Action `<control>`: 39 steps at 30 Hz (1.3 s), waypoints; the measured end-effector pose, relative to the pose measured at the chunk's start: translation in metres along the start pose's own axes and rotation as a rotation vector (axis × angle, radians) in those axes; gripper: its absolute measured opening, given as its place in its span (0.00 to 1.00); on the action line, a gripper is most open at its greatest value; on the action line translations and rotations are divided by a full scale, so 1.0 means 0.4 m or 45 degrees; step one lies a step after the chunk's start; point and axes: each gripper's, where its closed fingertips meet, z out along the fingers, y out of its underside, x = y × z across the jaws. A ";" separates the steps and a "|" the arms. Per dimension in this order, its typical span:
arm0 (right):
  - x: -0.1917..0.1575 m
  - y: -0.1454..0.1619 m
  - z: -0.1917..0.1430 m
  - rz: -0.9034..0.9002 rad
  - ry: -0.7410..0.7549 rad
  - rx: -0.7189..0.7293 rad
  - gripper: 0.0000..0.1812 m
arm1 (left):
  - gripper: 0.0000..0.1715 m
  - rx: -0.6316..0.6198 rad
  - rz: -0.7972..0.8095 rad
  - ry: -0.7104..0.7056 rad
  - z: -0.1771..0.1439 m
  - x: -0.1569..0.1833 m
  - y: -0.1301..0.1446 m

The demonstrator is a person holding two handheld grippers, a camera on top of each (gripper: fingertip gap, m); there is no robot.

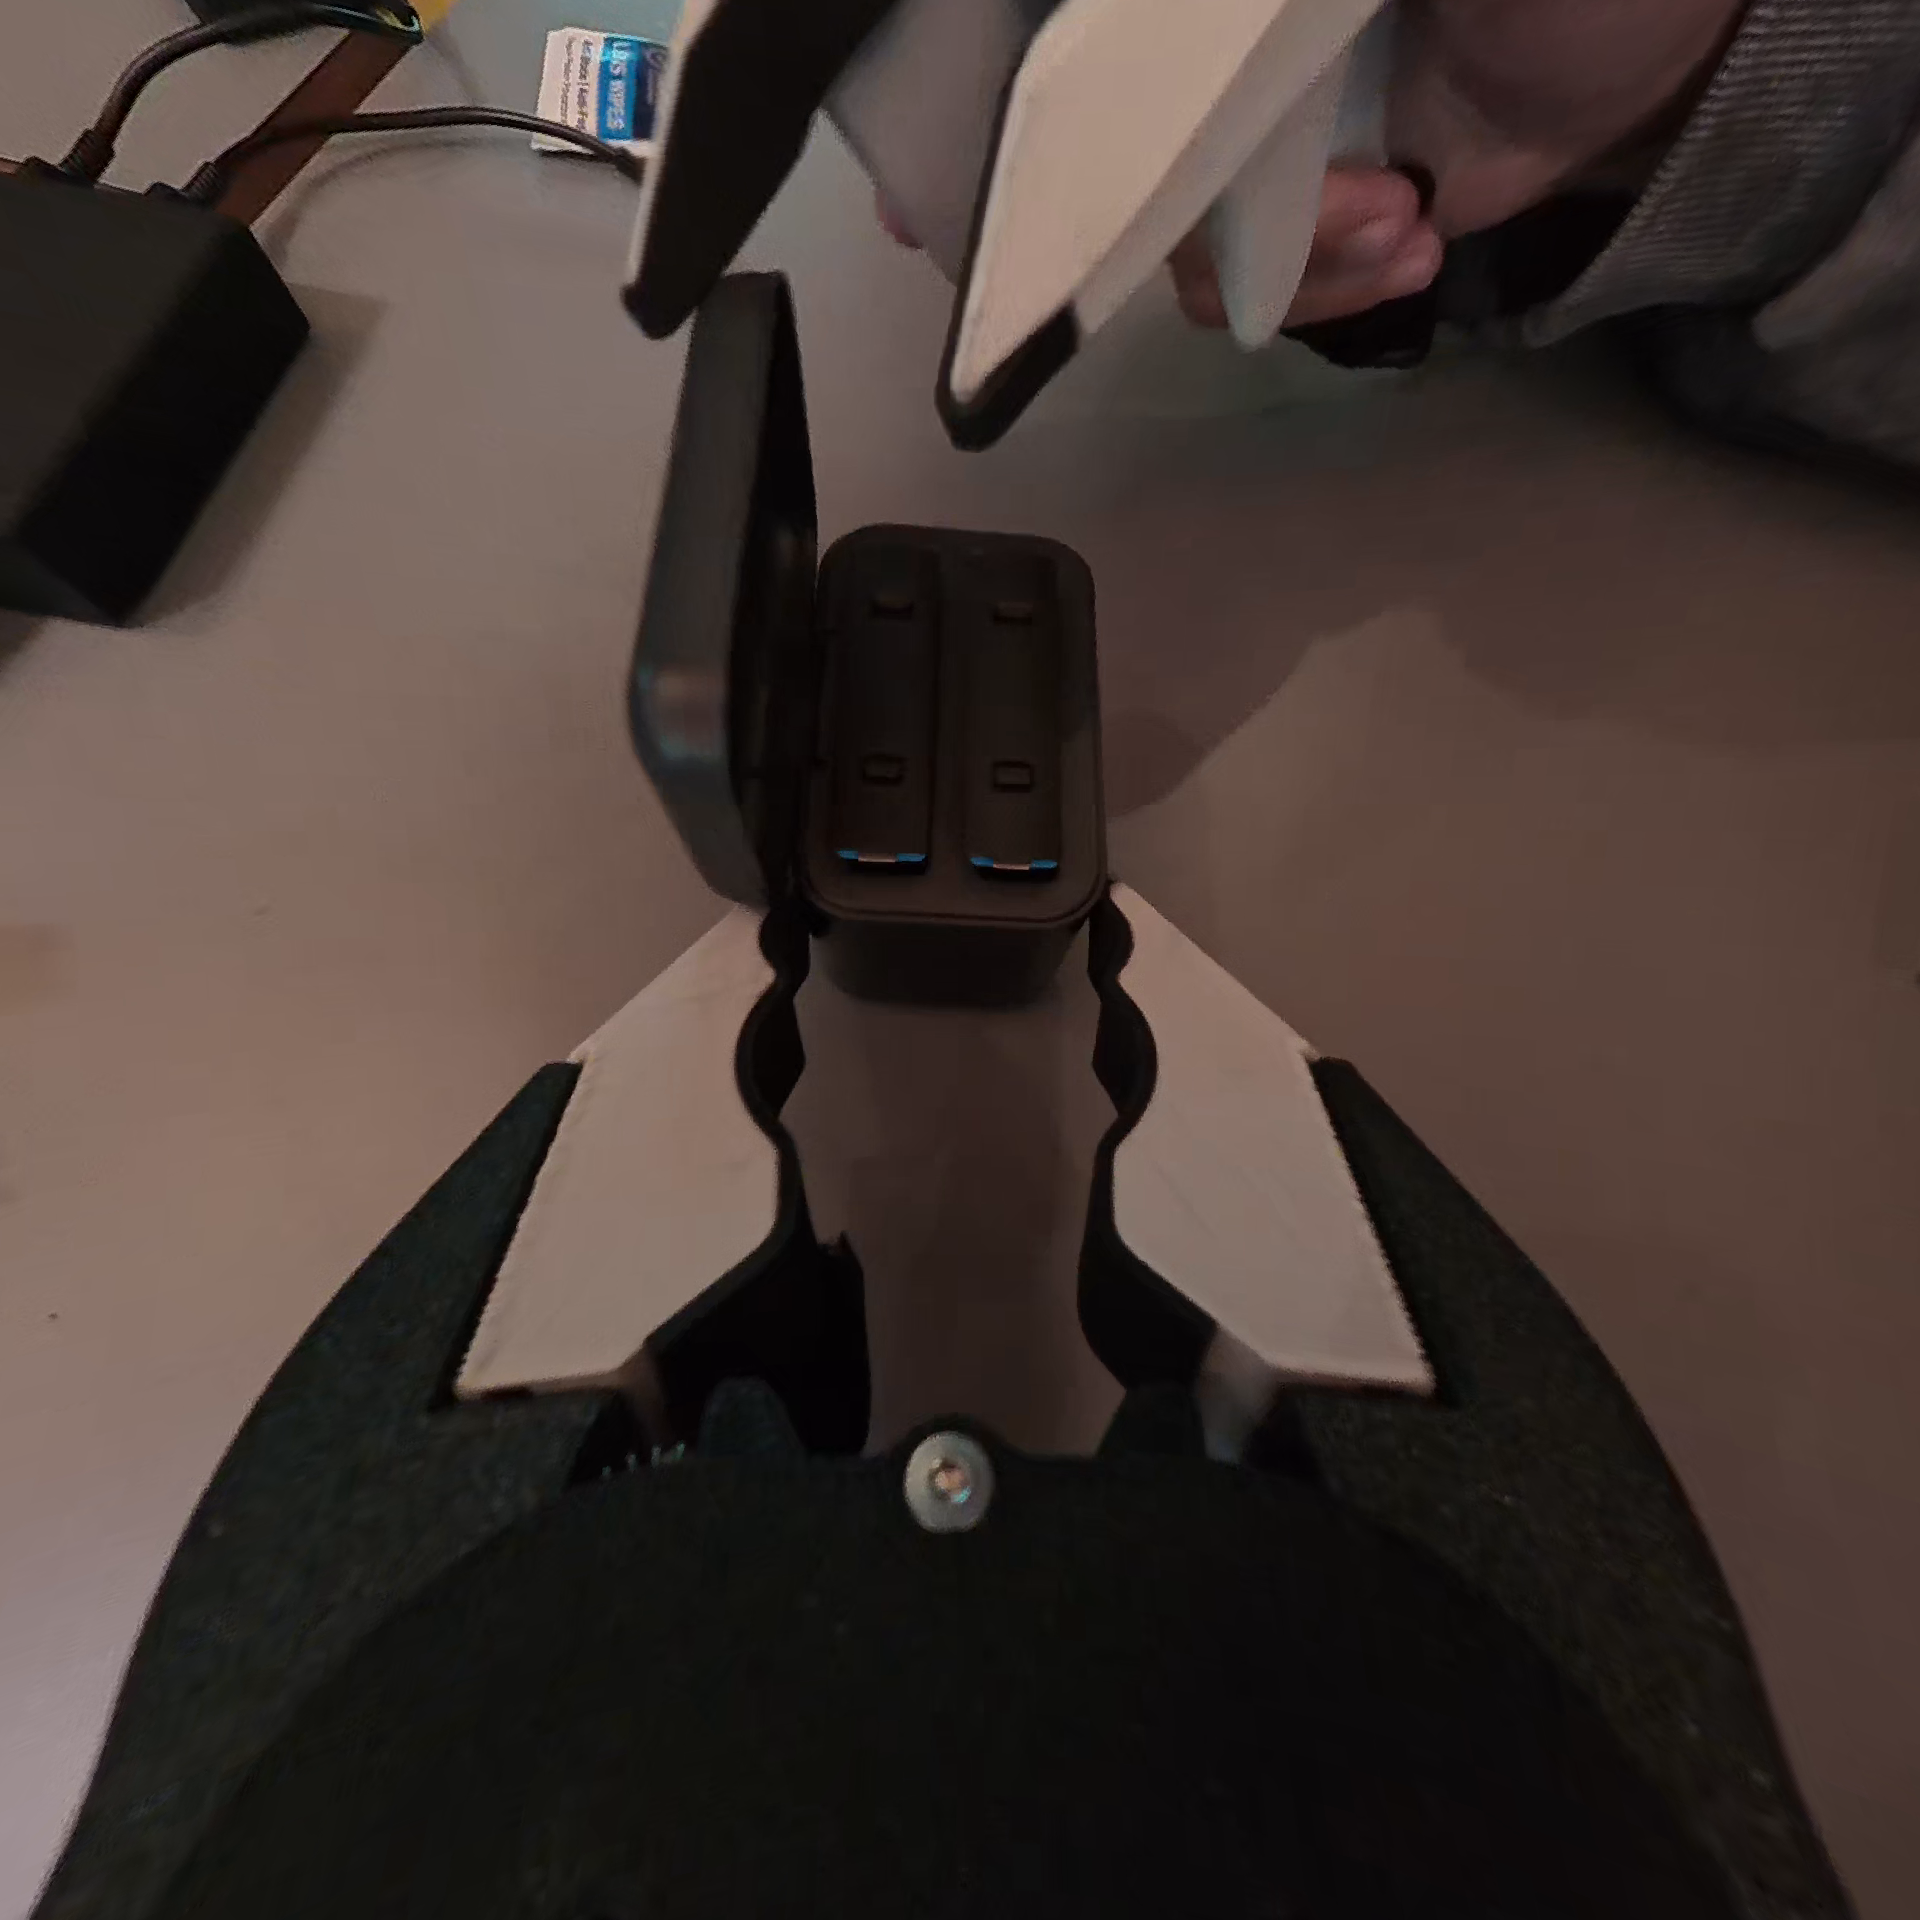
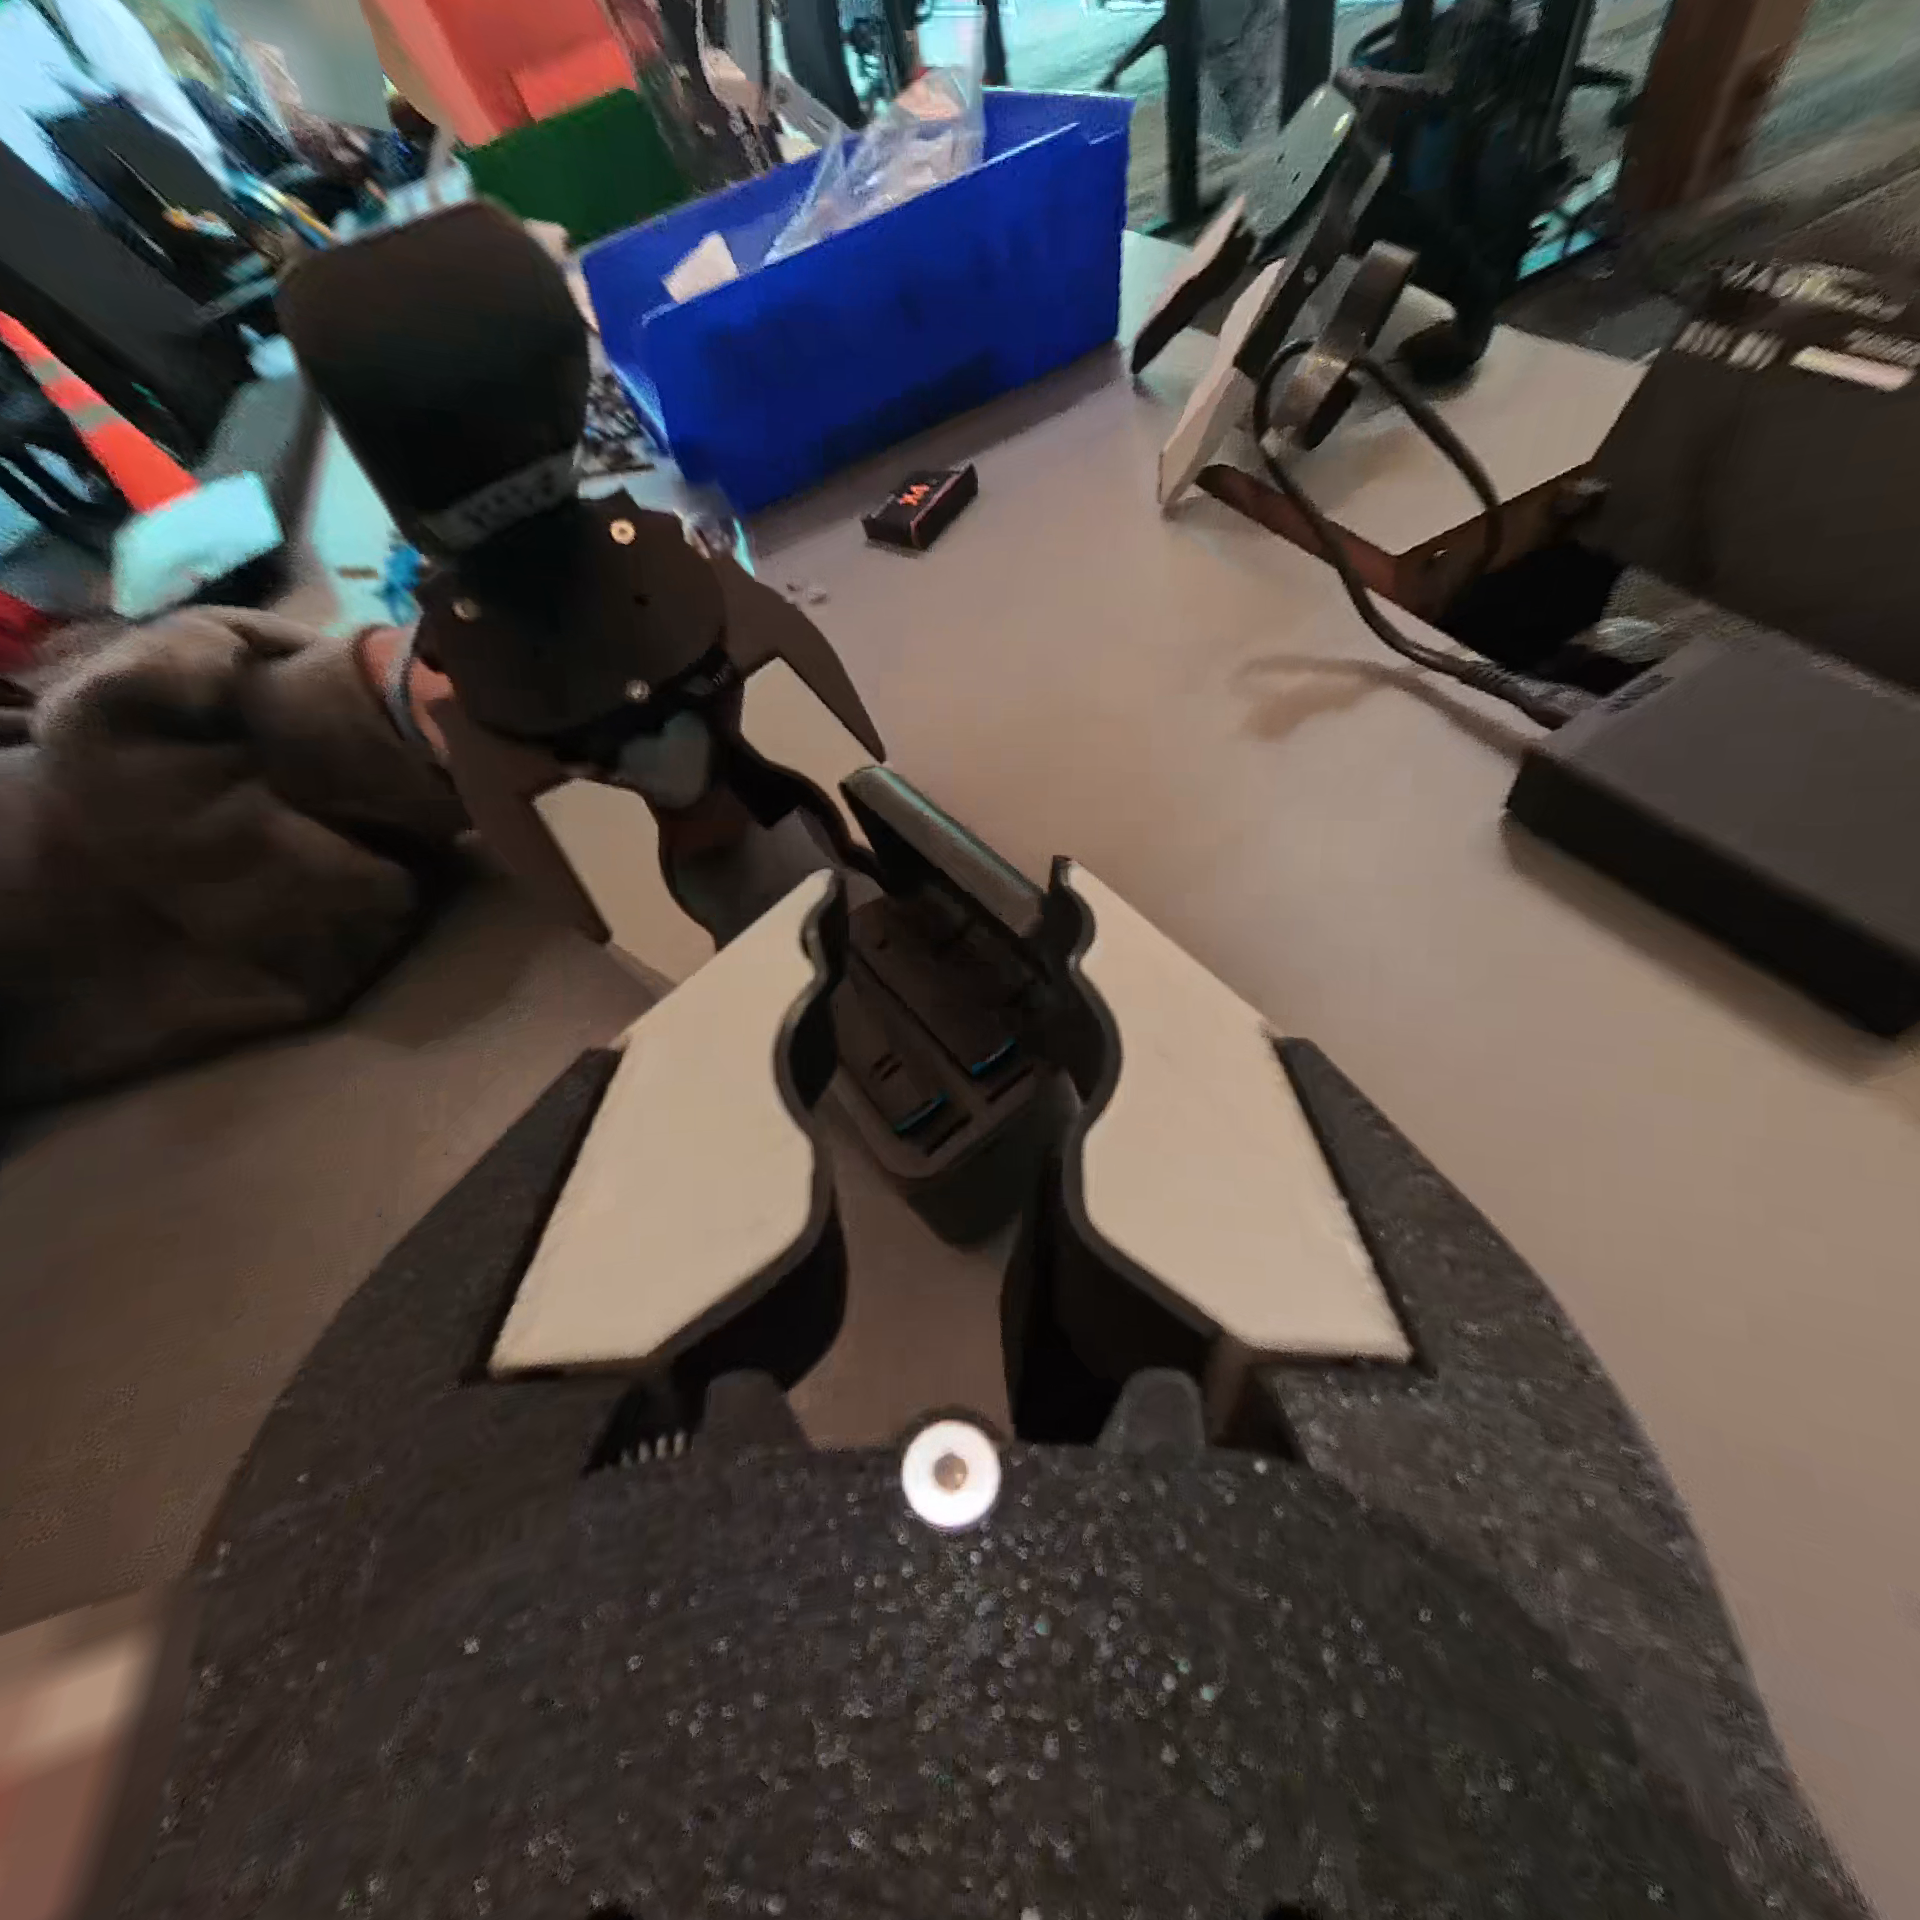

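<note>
A black charging case [image 1: 956, 727] stands on the grey table [image 1: 1455, 935], its lid [image 1: 717, 623] swung open to the left. Two black batteries with blue tabs [image 1: 883, 858] sit in its slots. My left gripper [image 1: 945, 914] has its fingertips pressed against both sides of the case's near end. My right gripper [image 1: 816, 364] comes from the far side, open, its tips astride the lid's far edge. In the right wrist view the lid [image 2: 935, 842] stands between the tips of my right gripper [image 2: 945, 888], the case [image 2: 935, 1101] is below, and my left gripper [image 2: 738, 842] reaches in from the left.
A blue bin [image 2: 883, 312] and a small black box [image 2: 920, 504] lie beyond. A flat black box [image 2: 1745, 831] and cables [image 2: 1382, 582] are to the right. A black box [image 1: 114, 416] and a blue-white packet [image 1: 597, 94] lie at the far left. A hand [image 1: 1455, 156] holds the right gripper. The grippers' ends are close to 8 centimetres from one another. About 25 centimetres separates my right fingertips from the blue-white packet [image 1: 597, 94].
</note>
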 end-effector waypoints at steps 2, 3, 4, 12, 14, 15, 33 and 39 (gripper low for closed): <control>-0.022 0.019 -0.019 -0.020 0.005 -0.035 0.16 | 0.31 0.002 -0.004 0.003 0.000 0.000 0.000; -0.033 0.038 -0.026 -0.010 -0.001 -0.065 0.16 | 0.32 0.002 -0.006 0.004 0.000 0.000 0.000; -0.039 0.060 -0.030 -0.007 0.017 -0.089 0.17 | 0.32 0.002 -0.008 0.006 0.000 0.000 0.000; -0.036 0.090 -0.042 0.101 0.056 -0.026 0.21 | 0.32 0.002 -0.026 0.011 0.001 0.000 -0.001; -0.019 0.073 -0.056 0.125 0.080 0.046 0.21 | 0.32 0.003 -0.032 0.009 0.001 0.001 -0.001; -0.004 0.071 -0.063 0.155 0.100 0.071 0.22 | 0.32 0.004 -0.040 0.014 0.001 0.000 -0.001; 0.255 -0.029 -0.383 -0.253 0.707 -0.755 0.20 | 0.32 -0.017 -0.023 -0.026 -0.024 -0.042 0.014; 0.475 0.149 -0.280 -0.385 0.339 -1.356 0.20 | 0.31 -0.025 -0.033 -0.095 -0.038 -0.055 0.028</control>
